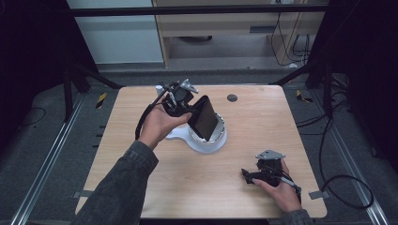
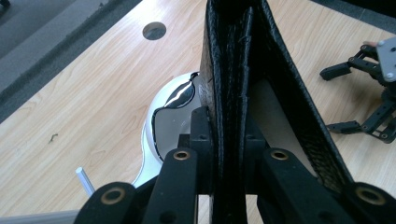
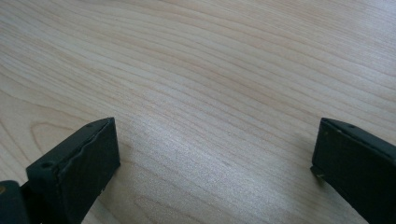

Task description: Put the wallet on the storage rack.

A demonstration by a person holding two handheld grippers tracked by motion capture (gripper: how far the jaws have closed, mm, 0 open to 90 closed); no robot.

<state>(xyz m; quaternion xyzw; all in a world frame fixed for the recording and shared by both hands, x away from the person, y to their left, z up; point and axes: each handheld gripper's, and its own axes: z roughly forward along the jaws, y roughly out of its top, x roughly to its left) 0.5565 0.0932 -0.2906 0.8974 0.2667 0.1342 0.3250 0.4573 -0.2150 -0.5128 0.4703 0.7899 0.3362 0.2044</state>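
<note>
high view: left gripper [image 1: 195, 111] pinching black wallet [image 1: 203, 118], held tilted above white base [image 1: 206, 140].

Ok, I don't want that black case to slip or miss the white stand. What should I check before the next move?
1. Left hand-held gripper clamps the black case: ok.
2. Case over the white stand: ok.
3. Case upright: not ok, tilted.
4. Case touching the stand: cannot tell.
5. Right hand-held gripper open, holding nothing, resting apart on the table: ok.
</note>
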